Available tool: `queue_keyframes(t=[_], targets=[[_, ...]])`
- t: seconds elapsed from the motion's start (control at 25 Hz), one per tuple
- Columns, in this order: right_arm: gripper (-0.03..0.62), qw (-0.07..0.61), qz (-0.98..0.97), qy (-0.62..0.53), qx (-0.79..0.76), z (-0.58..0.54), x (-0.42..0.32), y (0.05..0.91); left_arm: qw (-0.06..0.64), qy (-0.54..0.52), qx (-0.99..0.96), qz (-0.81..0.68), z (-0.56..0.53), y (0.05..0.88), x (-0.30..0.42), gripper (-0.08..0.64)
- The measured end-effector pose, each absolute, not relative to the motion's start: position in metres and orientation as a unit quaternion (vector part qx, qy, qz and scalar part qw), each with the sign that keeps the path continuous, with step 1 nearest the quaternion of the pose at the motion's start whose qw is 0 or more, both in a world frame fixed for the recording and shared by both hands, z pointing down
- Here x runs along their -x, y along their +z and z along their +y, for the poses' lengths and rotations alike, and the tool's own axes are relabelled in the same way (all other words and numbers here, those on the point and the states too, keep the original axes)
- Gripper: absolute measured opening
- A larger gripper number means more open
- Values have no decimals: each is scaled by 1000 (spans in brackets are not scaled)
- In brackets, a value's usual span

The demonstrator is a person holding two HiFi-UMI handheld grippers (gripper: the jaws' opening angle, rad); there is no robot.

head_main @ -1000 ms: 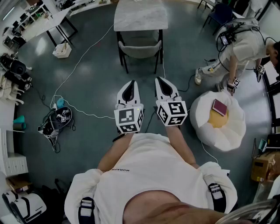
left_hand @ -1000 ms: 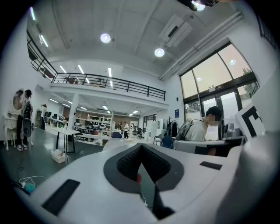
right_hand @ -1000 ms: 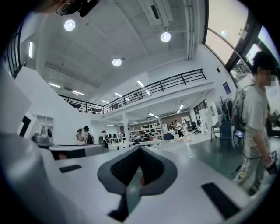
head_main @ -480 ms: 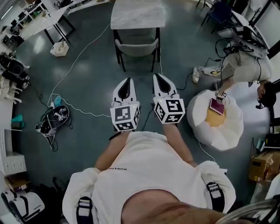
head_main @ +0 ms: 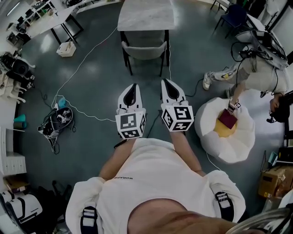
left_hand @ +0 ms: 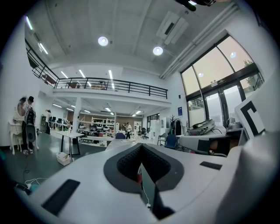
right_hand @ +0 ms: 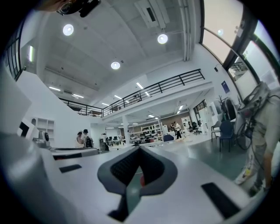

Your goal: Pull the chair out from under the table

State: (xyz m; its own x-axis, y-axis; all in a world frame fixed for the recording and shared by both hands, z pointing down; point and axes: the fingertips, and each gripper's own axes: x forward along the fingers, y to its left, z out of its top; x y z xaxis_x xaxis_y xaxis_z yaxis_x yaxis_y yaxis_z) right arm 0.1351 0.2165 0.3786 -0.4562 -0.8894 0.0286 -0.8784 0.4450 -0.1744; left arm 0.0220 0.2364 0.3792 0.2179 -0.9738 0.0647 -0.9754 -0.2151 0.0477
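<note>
Standing off to one side, I note the left gripper [head_main: 133, 87] and right gripper [head_main: 167, 82] held level and close together at the person's front, tips aimed at the chair [head_main: 144, 51].

Chair: well ahead of both tips, untouched, seat tucked under the near edge of the pale table [head_main: 146, 13], backrest facing the grippers.

Left gripper view: jaws pressed together, nothing between them. Right gripper view: the same.

Head view only: the chair, a white cable [head_main: 82, 64] on the floor ahead-left of the left gripper, a black bag [head_main: 58, 121] off to its left, and a white beanbag [head_main: 229, 141] to the right gripper's right.

Gripper views only: ceiling lamps [left_hand: 103, 41] and a mezzanine railing [left_hand: 113, 85] (the chair cannot be made out past the jaws).
</note>
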Motion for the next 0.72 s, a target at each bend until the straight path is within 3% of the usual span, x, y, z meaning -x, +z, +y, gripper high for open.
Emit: queue_keyframes(t=[0.72], targets=[[12, 2, 845, -105, 524, 170, -151, 419, 51, 36, -767, -639, 194, 414, -23, 3]])
